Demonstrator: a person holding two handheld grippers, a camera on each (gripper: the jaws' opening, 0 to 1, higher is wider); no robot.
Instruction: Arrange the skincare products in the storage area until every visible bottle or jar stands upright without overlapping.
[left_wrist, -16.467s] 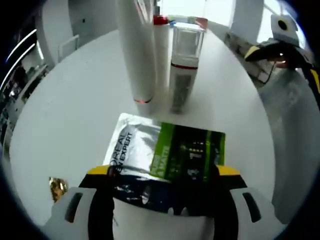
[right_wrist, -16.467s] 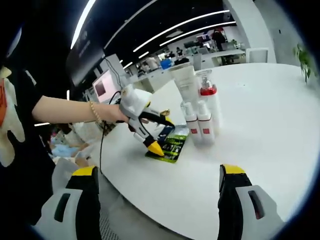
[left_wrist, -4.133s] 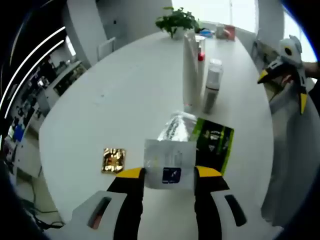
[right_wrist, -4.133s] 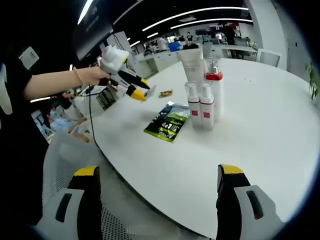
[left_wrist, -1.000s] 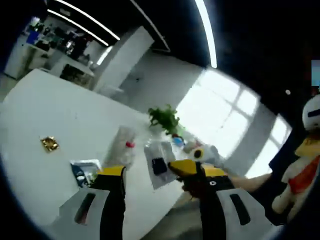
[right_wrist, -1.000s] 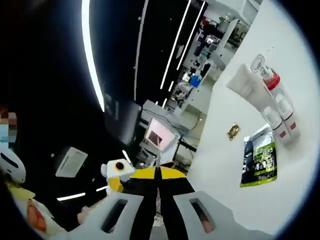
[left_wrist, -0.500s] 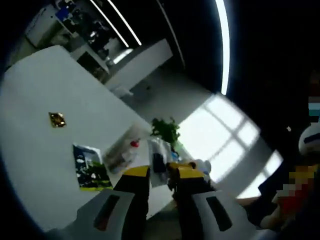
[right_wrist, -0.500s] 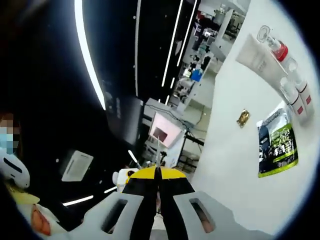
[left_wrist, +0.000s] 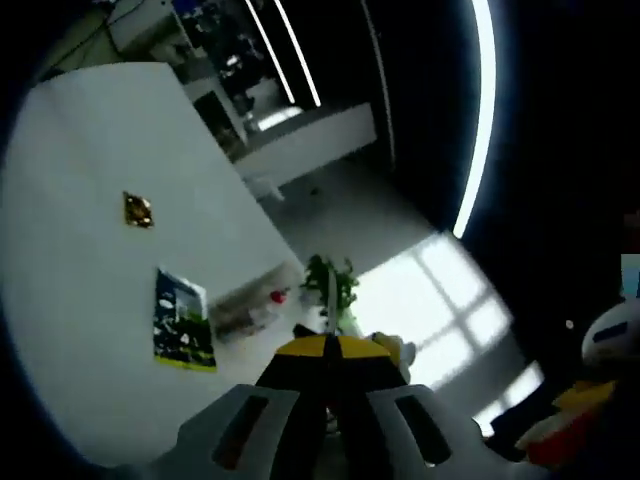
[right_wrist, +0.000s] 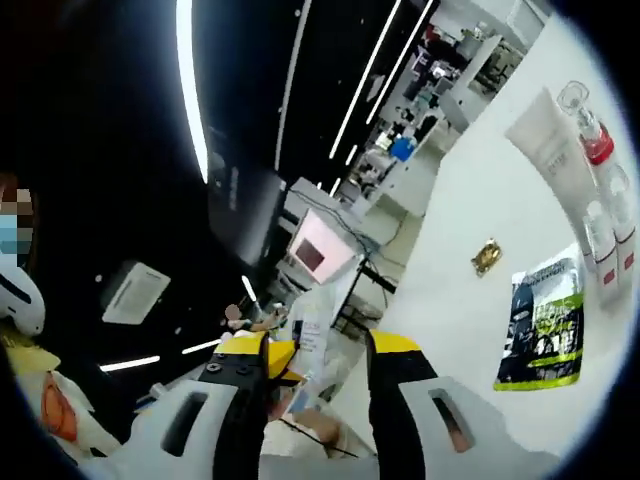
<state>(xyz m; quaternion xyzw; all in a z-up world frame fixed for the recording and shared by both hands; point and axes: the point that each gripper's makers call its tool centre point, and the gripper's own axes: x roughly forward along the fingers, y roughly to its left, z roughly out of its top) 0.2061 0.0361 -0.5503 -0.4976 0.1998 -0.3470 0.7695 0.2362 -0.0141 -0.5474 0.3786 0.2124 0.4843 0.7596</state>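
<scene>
- Jaws of the left gripper (left_wrist: 327, 346) were pressed together, clamped on a thin white sachet (left_wrist: 328, 293), seen edge-on as a pale sliver rising from the tips in the left gripper view.
- The right gripper (right_wrist: 320, 348) was released, its yellow-tipped jaws set wide apart. In the right gripper view the sachet stood in the gap between them, with the left gripper's yellow tip just beside the left jaw.
- Both grippers were held up off the table (right_wrist: 470, 330), out past its rim, with dark ceiling and strip lights behind them.
- On the table, a white tube (right_wrist: 548, 135), a pump bottle (right_wrist: 600, 140) with a red collar and two small bottles (right_wrist: 610, 250) stood together in a tight group, side by side. Whether they touched I could not tell.
- A green pouch (right_wrist: 545, 335) lay flat just beside the small bottles, on the side nearer the grippers and not far from the table's rim.
- A gold packet (right_wrist: 487, 256) lay alone on bare tabletop, apart from the pouch and the bottles.
- The left gripper view showed the same spread from further off: gold packet, then pouch, then the bottle group as a blur, with a plant (left_wrist: 330, 278) beyond it near the far rim.
- Much white tabletop lay open around the gold packet and on the far side of the bottles, reaching to the curved edge.
</scene>
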